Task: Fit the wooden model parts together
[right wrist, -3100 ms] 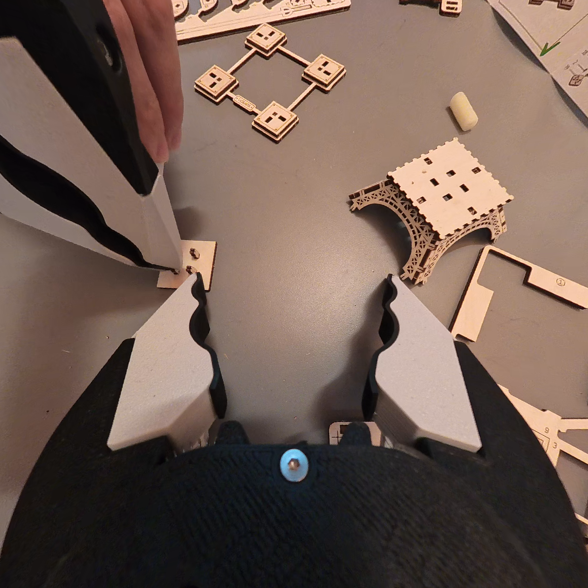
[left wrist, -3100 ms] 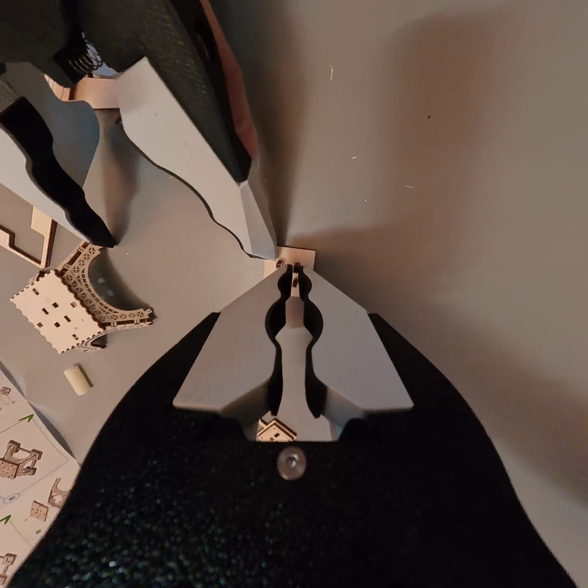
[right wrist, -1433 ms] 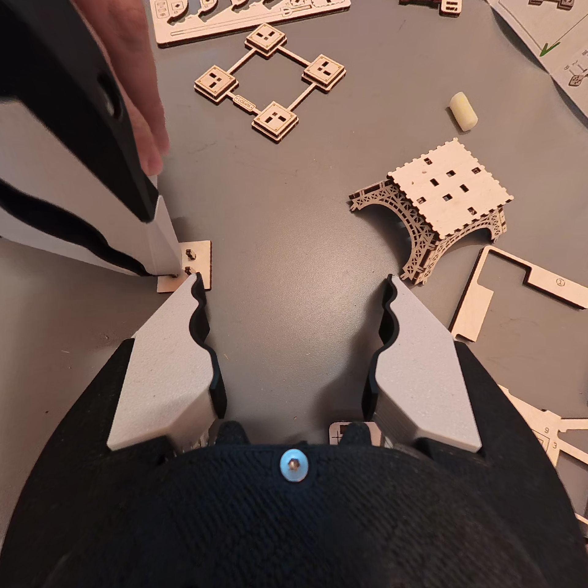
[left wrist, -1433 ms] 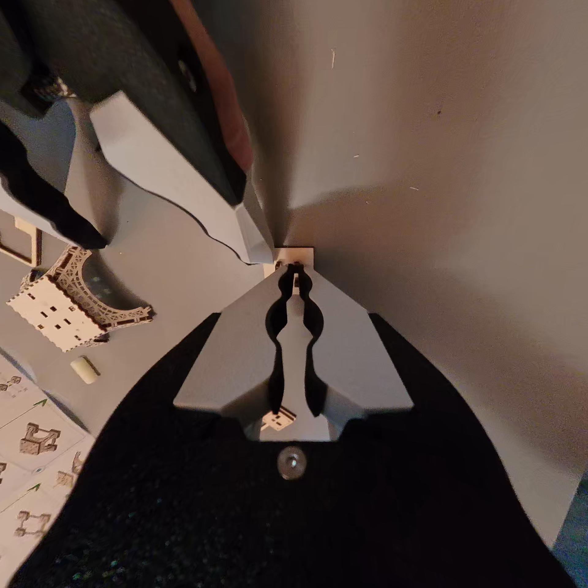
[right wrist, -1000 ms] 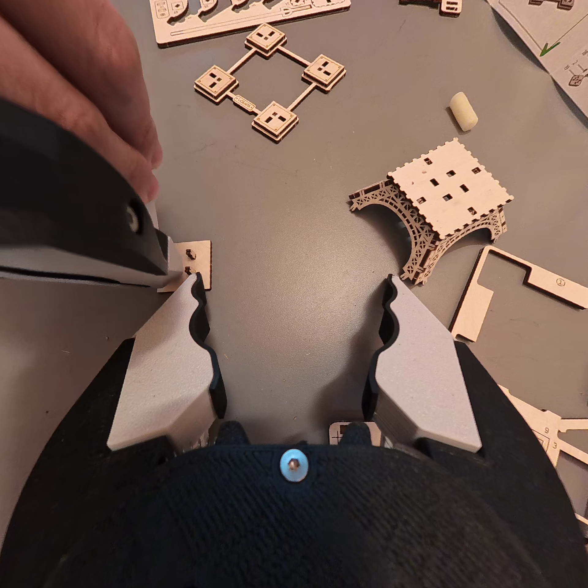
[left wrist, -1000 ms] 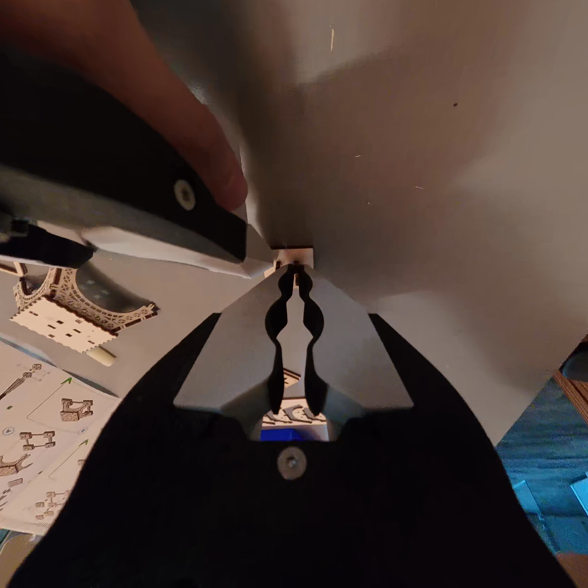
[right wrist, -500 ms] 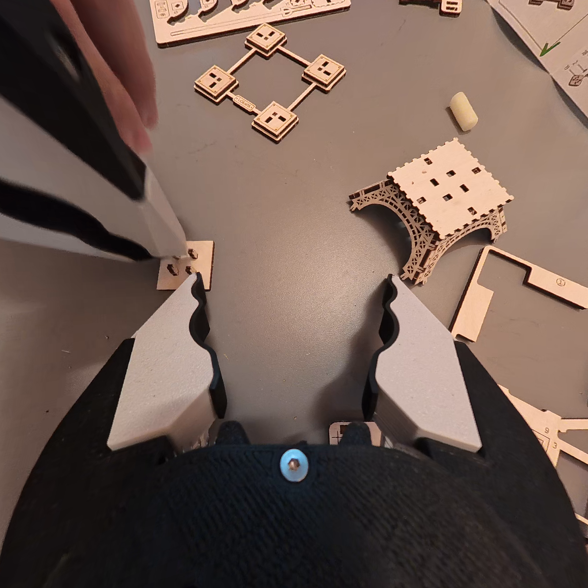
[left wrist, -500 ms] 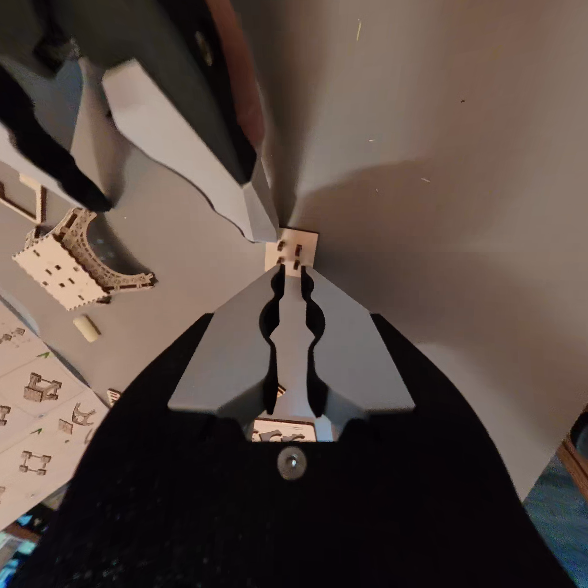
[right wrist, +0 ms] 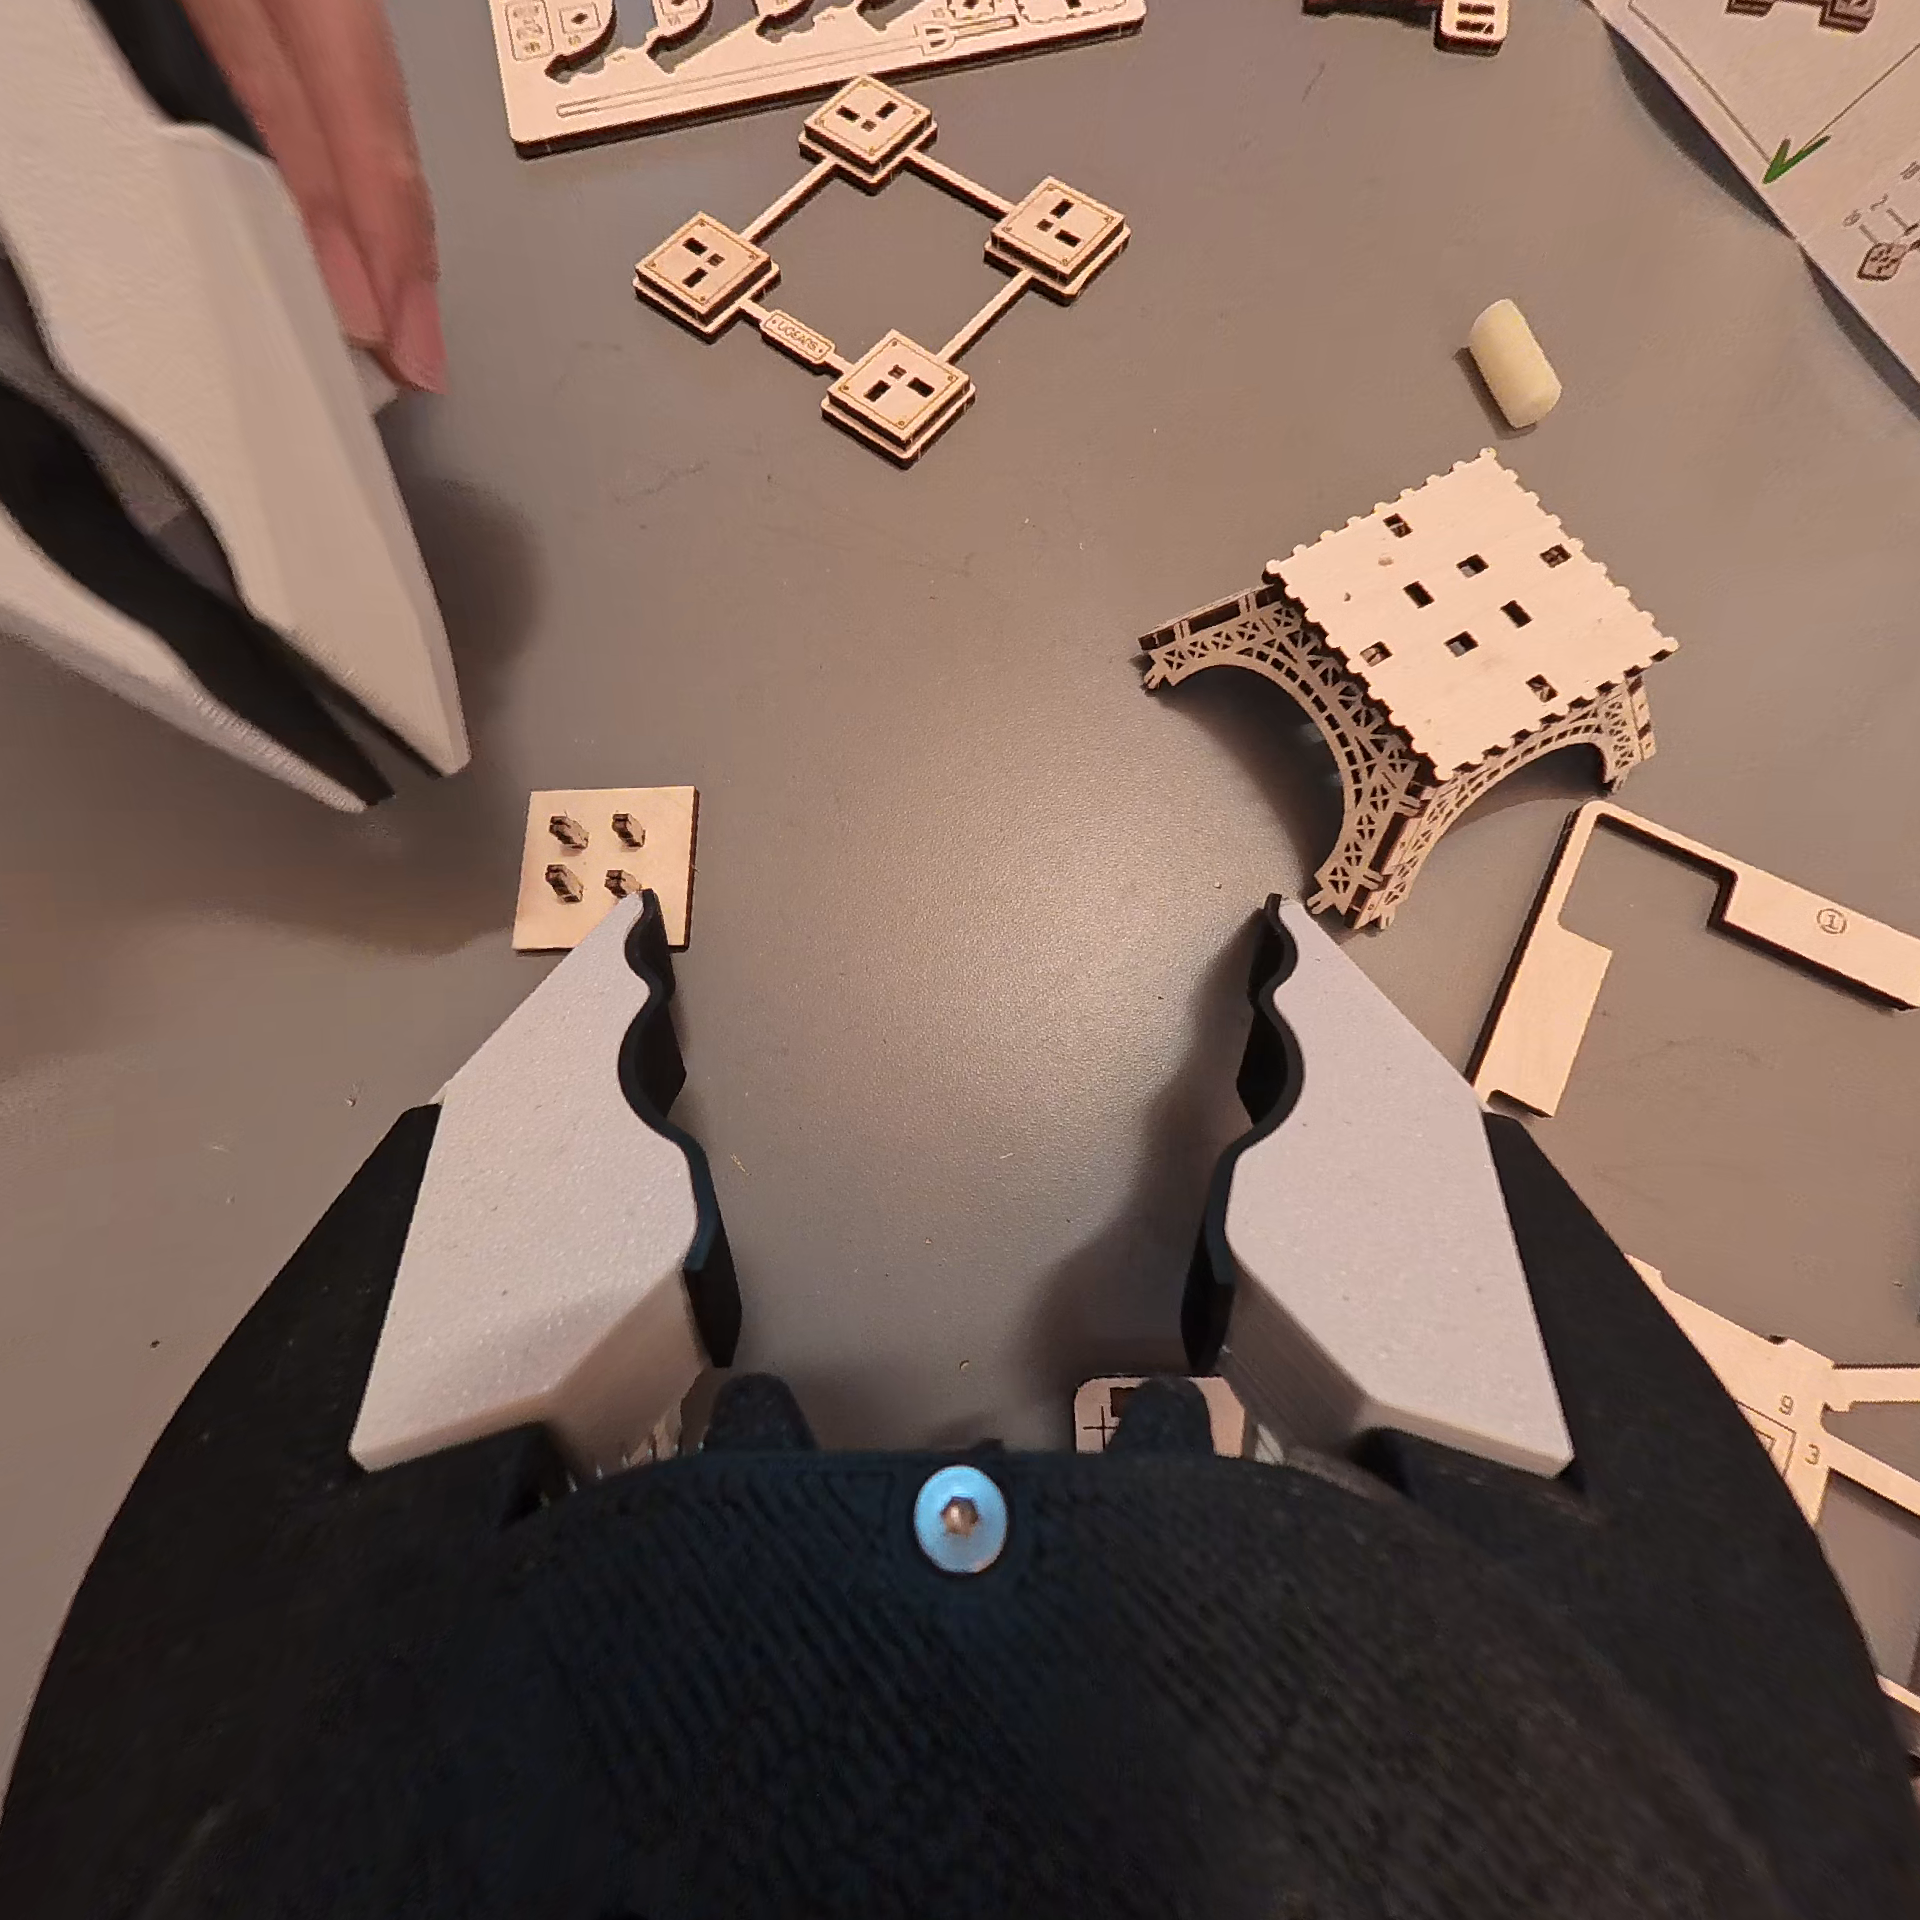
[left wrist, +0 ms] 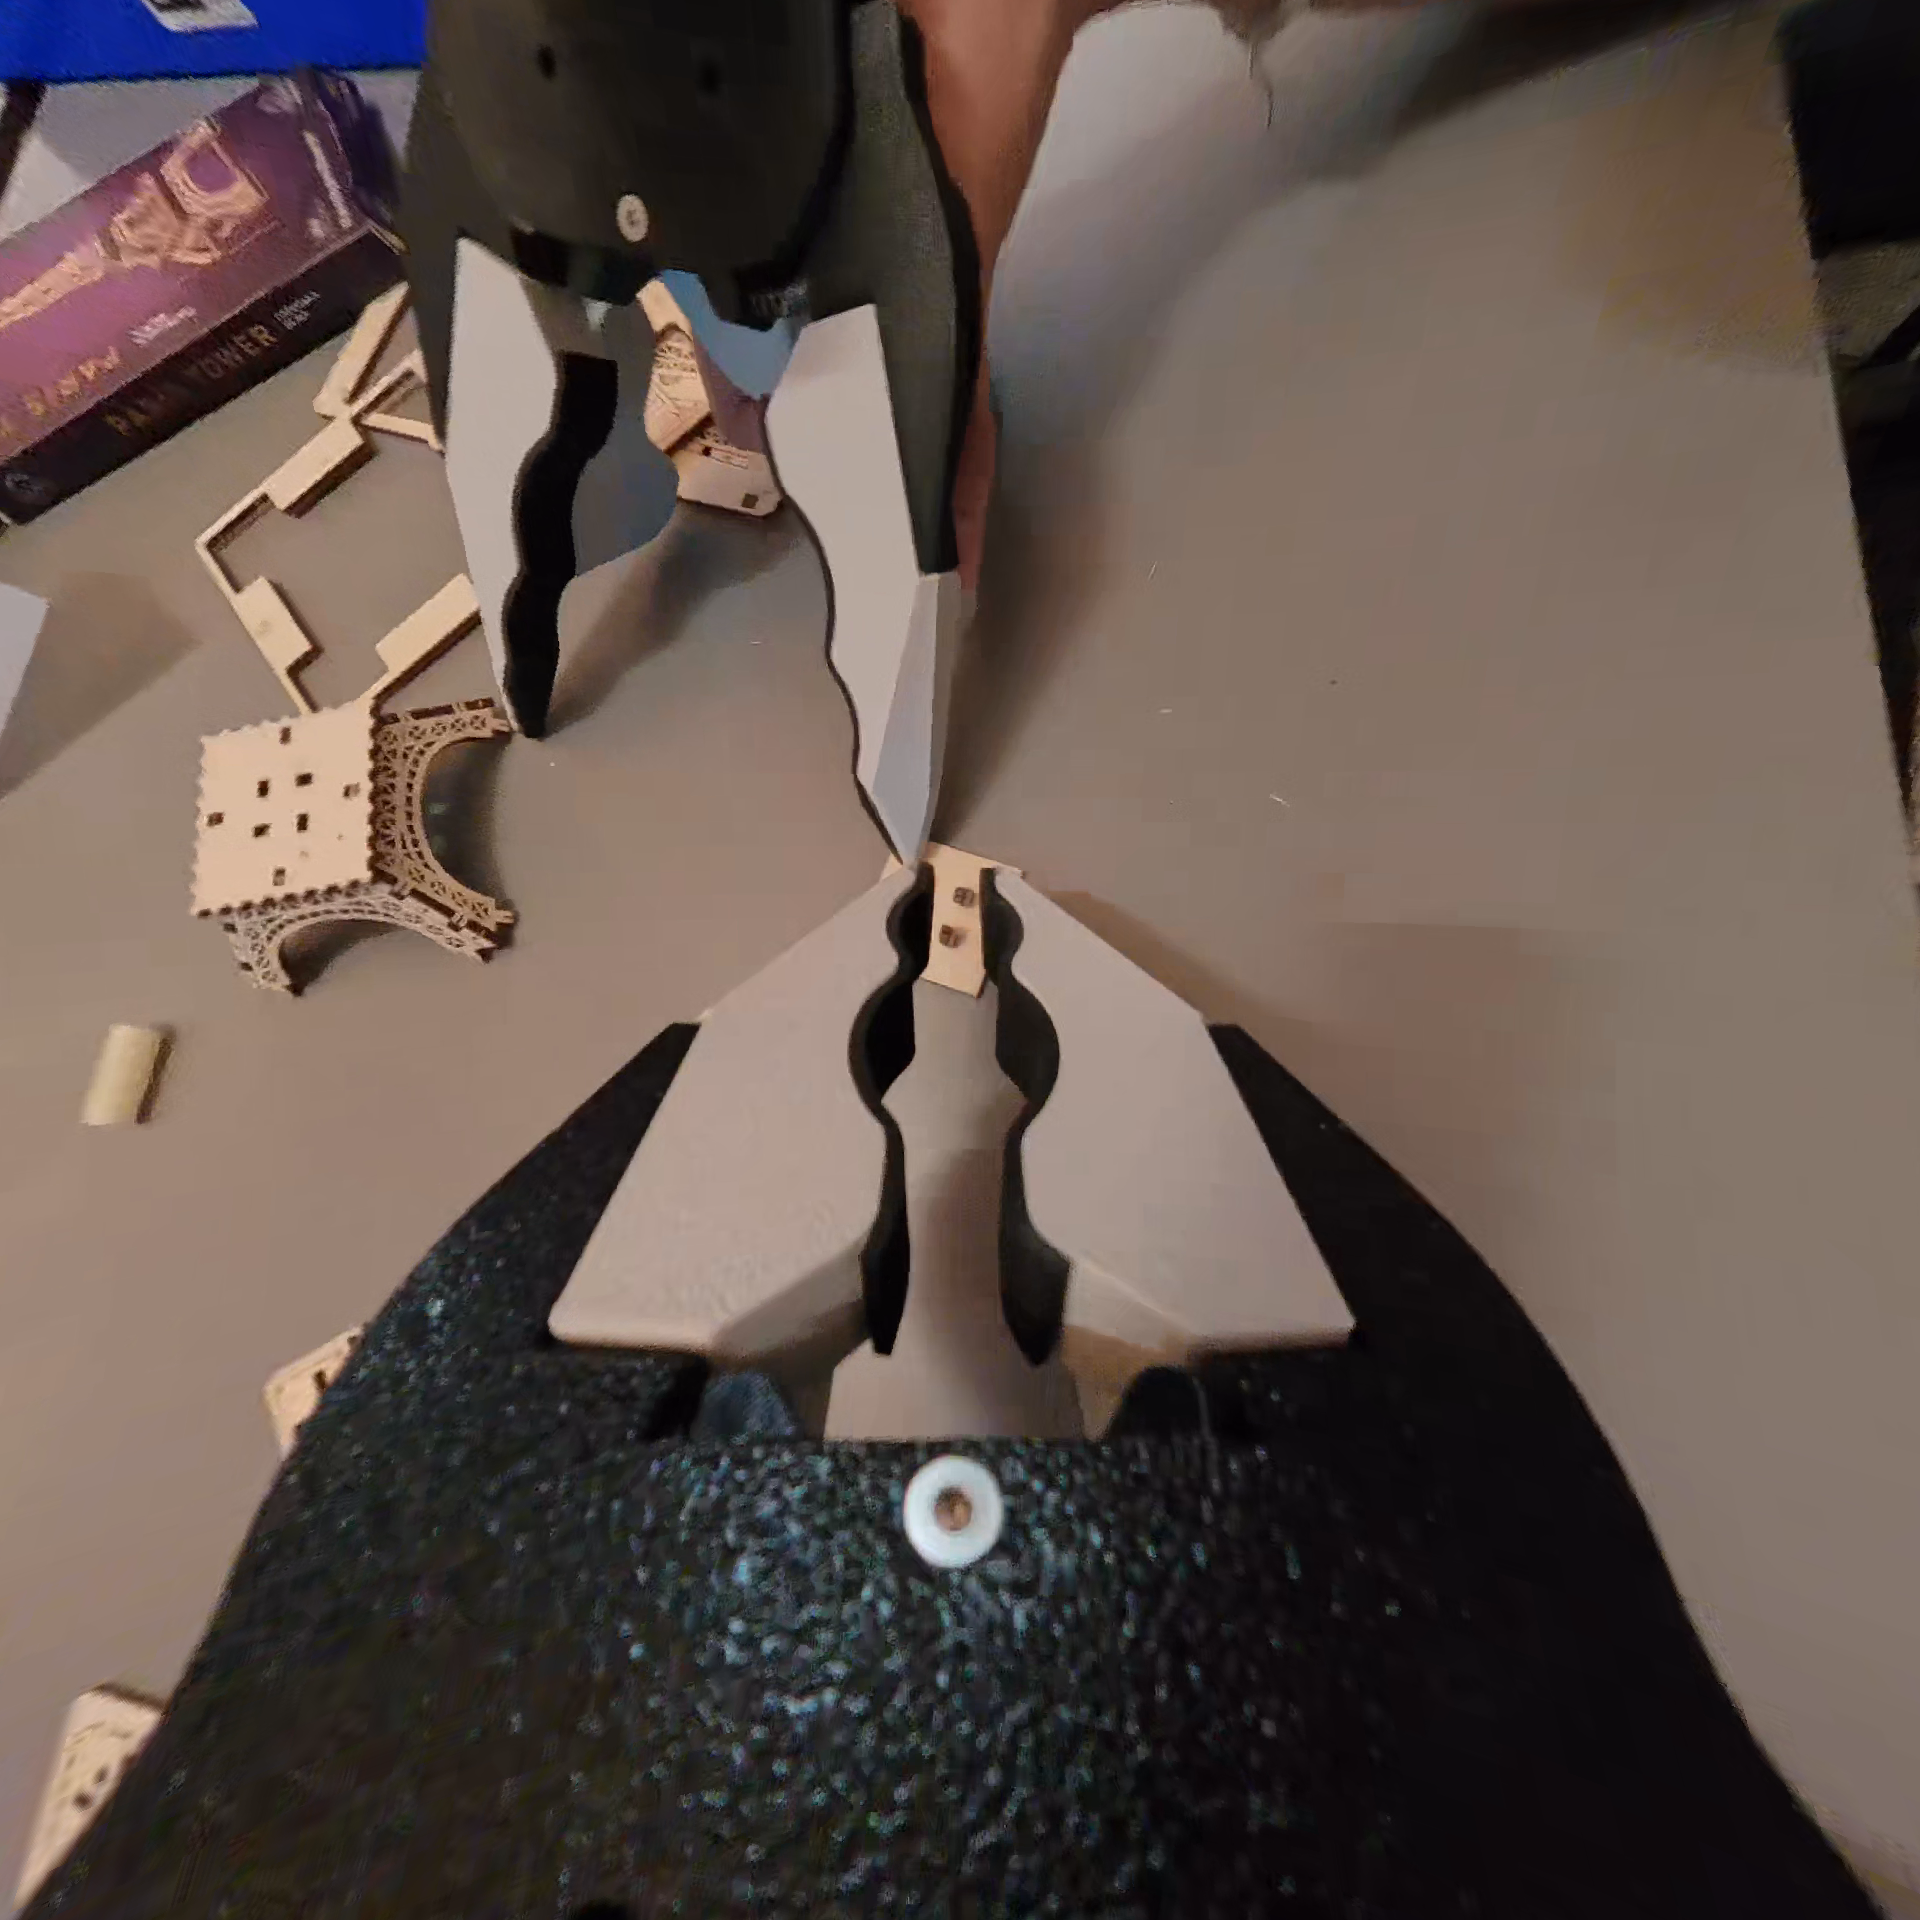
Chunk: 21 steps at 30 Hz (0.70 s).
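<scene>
A small square wooden plate (right wrist: pixel 608 868) with four short pegs standing in it lies flat on the grey table. It also shows in the left wrist view (left wrist: pixel 956 925), seen through the gap between my left fingers. My left gripper (left wrist: pixel 951 883) is narrowly open and empty, just above and behind the plate; in the right wrist view it (right wrist: pixel 410 784) hangs clear of the plate. My right gripper (right wrist: pixel 956 909) is wide open and empty. Its left fingertip (right wrist: pixel 634 914) rests on the plate's near corner. It shows opposite in the left wrist view (left wrist: pixel 722 790).
The arched lattice tower base (right wrist: pixel 1455 675) stands to the right, with a square frame of four pads (right wrist: pixel 883 260) and a part sheet (right wrist: pixel 810 62) beyond. A white cylinder (right wrist: pixel 1514 364), empty cut-out frames (right wrist: pixel 1714 935), an instruction sheet (right wrist: pixel 1818 125) and a purple box (left wrist: pixel 177 291) lie around. The white cylinder (right wrist: pixel 1514 364) lies some 12 centimeters from my right tips, 20 centimeters from my left tips. Seen from the left wrist view (left wrist: pixel 129 1065) as well.
My left gripper has opened a little and drawn up and away from the plate, which now lies uncovered with its four pegs showing. My right gripper has not moved.
</scene>
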### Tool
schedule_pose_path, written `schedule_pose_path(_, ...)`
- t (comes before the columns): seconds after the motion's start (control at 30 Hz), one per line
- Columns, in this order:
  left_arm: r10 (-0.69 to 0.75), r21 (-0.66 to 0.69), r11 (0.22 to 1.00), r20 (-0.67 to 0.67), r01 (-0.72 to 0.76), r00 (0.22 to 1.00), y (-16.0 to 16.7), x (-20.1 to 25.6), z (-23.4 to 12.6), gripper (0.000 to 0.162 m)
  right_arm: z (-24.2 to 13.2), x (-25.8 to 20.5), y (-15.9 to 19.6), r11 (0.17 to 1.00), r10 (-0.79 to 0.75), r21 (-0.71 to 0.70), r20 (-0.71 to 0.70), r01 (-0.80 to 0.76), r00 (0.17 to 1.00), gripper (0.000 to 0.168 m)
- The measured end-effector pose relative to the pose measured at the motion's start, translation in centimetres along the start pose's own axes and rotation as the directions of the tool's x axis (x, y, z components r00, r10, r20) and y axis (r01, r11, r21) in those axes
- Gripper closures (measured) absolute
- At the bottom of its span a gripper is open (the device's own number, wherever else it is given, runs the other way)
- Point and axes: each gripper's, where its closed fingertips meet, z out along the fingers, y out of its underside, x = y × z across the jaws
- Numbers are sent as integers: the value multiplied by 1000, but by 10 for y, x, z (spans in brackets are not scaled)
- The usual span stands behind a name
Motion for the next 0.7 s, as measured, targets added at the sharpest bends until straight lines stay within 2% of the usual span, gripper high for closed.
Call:
schedule_pose_path(0.1,3,41,999,3,-3,1000,6,-1,3,157,0,0,0,1000,1,0,1,-1,1000,59)
schedule_pose_path(0.3,41,-15,999,25,-41,999,26,-2,11,155,0,-2,0,1000,-6,-3,10,6,1000,56)
schedule_pose_path(0.53,16,87,996,29,-19,999,25,1,8,162,-3,-7,0,1000,3,6,65,-4,998,47)
schedule_pose_path(0.7,31,111,993,2,-31,1000,24,-4,12,162,-16,-10,8,997,-59,-44,77,63,995,60)
